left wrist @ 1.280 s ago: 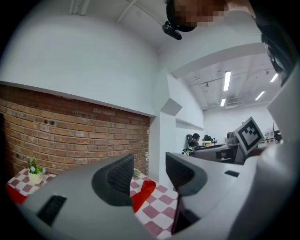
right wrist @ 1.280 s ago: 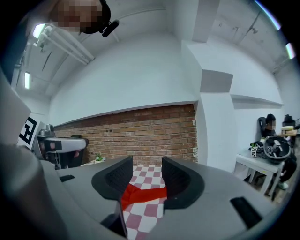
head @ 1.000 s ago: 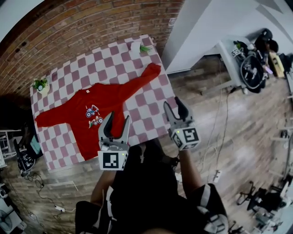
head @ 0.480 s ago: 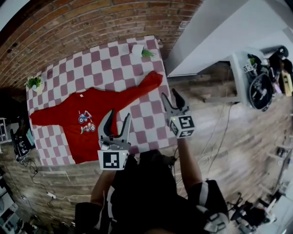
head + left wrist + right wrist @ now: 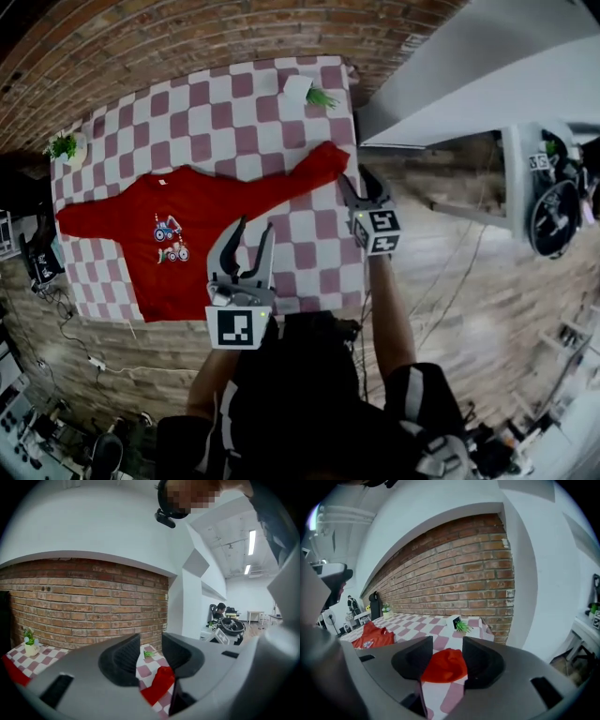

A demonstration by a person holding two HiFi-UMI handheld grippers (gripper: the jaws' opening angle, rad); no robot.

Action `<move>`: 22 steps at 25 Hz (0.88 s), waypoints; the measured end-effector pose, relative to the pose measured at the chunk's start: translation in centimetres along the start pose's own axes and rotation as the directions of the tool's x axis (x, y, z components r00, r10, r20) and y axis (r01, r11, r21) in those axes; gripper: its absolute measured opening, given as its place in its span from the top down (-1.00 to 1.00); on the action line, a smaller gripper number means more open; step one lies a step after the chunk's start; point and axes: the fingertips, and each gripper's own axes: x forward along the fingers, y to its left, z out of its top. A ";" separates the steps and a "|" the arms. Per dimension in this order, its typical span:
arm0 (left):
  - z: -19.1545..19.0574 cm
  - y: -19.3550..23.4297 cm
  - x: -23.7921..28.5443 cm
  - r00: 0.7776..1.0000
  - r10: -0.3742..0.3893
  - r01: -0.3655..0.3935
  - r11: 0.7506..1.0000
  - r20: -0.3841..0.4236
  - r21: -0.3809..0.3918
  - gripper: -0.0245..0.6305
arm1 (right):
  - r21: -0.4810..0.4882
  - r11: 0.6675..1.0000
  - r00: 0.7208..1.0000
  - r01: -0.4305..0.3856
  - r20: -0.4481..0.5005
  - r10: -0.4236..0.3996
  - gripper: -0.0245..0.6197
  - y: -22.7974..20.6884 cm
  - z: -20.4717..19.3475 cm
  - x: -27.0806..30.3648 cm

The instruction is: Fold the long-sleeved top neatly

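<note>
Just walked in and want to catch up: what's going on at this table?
A person with a gripper in each hand is setting up to fold a red long-sleeved top. It lies spread flat on the checked table, with nothing folded yet. The right gripper is open and lined up on the sleeve cuff near the table's edge, not gripping it. The left gripper hovers beside the top's body. Its jaws have just been closing partway, with nothing gripped between them.
</note>
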 end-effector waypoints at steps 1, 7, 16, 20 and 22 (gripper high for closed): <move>-0.4 0.2 0.3 1.000 0.016 -0.016 1.000 -0.009 -0.006 0.52 | 0.000 1.000 1.000 -0.009 -0.019 0.009 0.35 -0.4 -0.8 0.8; -2.0 1.6 1.4 0.996 0.089 -0.090 0.996 -0.033 -0.021 0.83 | -0.017 0.998 0.995 -0.054 -0.087 0.052 0.35 -1.7 -3.8 4.9; -3.1 3.0 2.5 0.988 0.140 -0.143 0.989 -0.061 -0.032 0.91 | -0.066 0.992 0.972 -0.103 -0.218 0.087 0.35 -3.5 -9.1 9.0; -3.3 3.3 2.8 0.987 0.146 -0.148 0.989 -0.061 -0.028 0.91 | -0.097 0.989 0.957 -0.111 -0.279 0.080 0.35 -3.4 -10.7 9.6; -3.5 3.4 2.7 0.986 0.153 -0.155 0.988 -0.063 -0.029 0.91 | -0.104 0.989 0.954 -0.110 -0.292 0.075 0.46 -3.0 -10.6 9.7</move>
